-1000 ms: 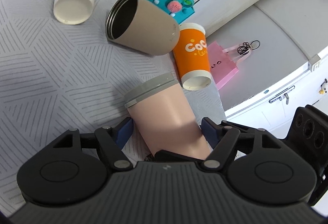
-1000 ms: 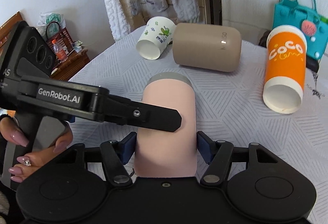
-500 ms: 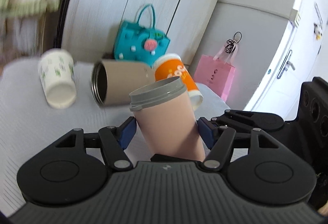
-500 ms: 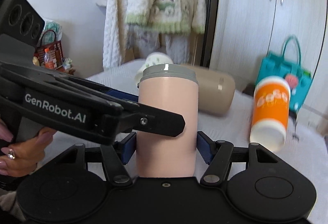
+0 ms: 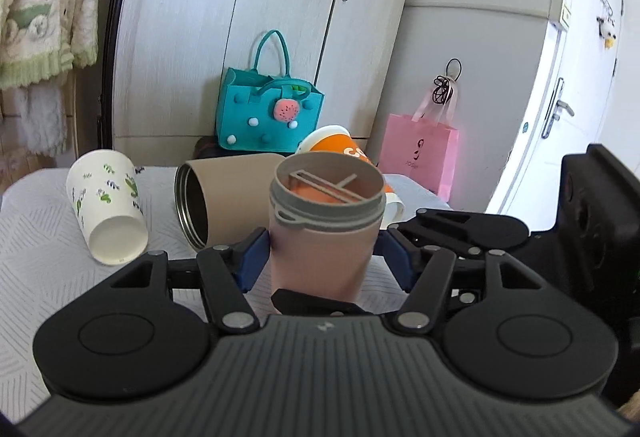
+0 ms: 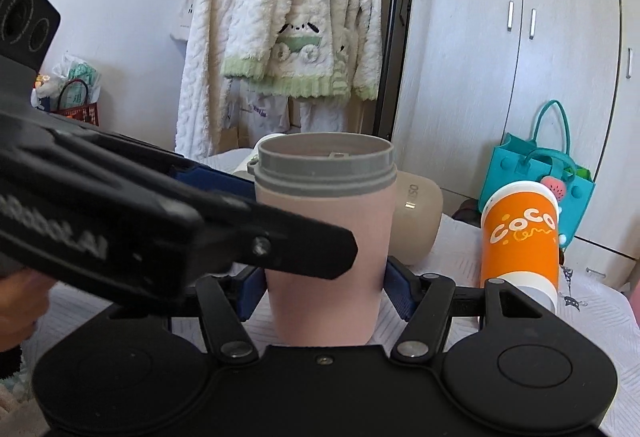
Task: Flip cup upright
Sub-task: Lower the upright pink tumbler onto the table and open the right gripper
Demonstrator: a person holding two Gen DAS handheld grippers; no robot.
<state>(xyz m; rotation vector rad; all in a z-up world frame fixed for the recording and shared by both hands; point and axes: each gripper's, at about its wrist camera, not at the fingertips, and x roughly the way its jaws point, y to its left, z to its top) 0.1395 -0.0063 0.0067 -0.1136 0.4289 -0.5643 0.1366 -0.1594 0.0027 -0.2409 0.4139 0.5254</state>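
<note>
On the desk (image 5: 48, 277), pink cup standing mouth-up

Biggest thing near is the left claw (image 5: 324, 261), blue pads pinching the pink cup (image 5: 324, 249) low on its sides; right claw (image 6: 326, 291) grips it too. Far back lie the beige tumbler (image 5: 232, 197), white paper cup (image 5: 106, 205) and orange cup (image 6: 520, 237).

A home bedroom — wardrobe doors (image 5: 248, 21), fluffy pyjamas (image 6: 296, 21) on hangers, a teal handbag (image 5: 268, 117) by the wall.
</note>
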